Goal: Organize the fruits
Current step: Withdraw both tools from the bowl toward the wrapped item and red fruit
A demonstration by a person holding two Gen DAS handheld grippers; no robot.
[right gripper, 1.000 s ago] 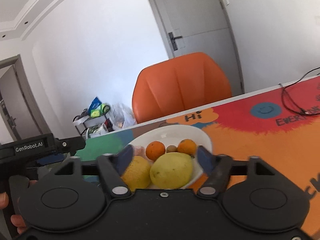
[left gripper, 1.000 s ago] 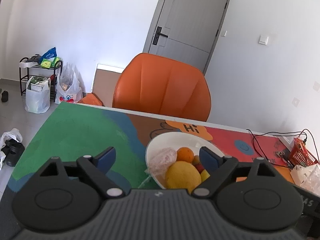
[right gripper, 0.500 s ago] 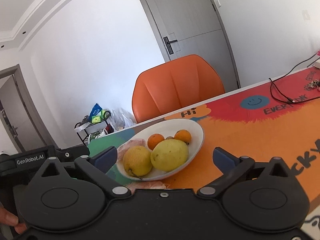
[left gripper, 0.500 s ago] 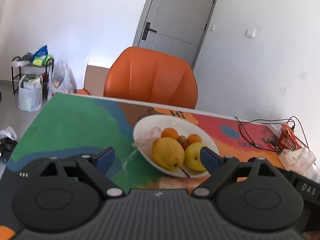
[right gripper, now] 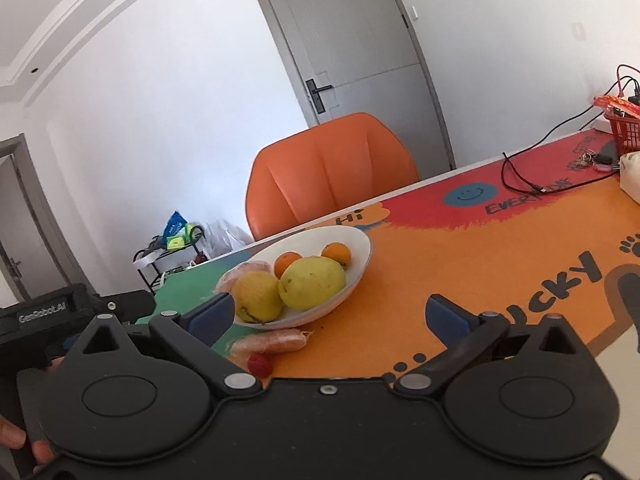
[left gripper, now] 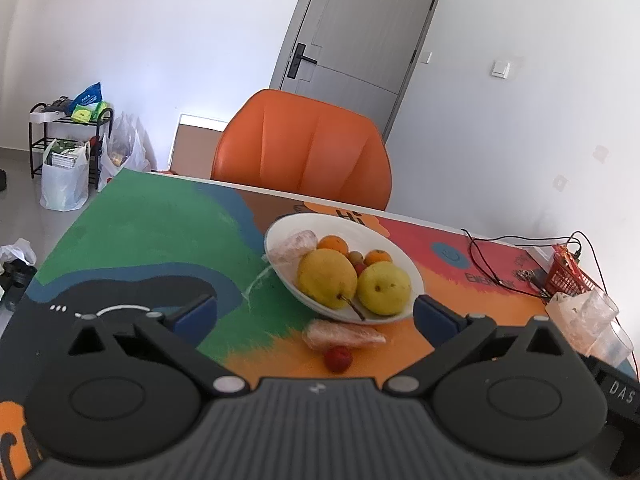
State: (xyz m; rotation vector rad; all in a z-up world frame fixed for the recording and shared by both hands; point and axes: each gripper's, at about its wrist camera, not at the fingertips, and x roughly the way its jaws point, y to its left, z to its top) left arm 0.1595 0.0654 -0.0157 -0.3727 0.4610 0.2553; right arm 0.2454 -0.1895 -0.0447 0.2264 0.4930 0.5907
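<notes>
Both grippers hang back from the shallow white oval bowl [left gripper: 408, 268] on the colourful printed desk [left gripper: 160, 232]. Left gripper [left gripper: 316, 312]: fingers spread wide, gripping nothing. Right gripper [right gripper: 330, 314]: fingers spread too, nothing between them. In the bowl sit two big yellow pears [left gripper: 326, 278], two small oranges [left gripper: 333, 243] behind them and a plastic-wrapped pinkish fruit [left gripper: 294, 245]. Just outside the rim, on the desk, lie a wrapped orange-pink piece [left gripper: 344, 335] and a small red fruit [left gripper: 338, 358].

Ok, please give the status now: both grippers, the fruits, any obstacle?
Left gripper open, right gripper open, both empty. Wrapped orange fruit and small red fruit outside white oval bowl. Nothing blocking.
</notes>
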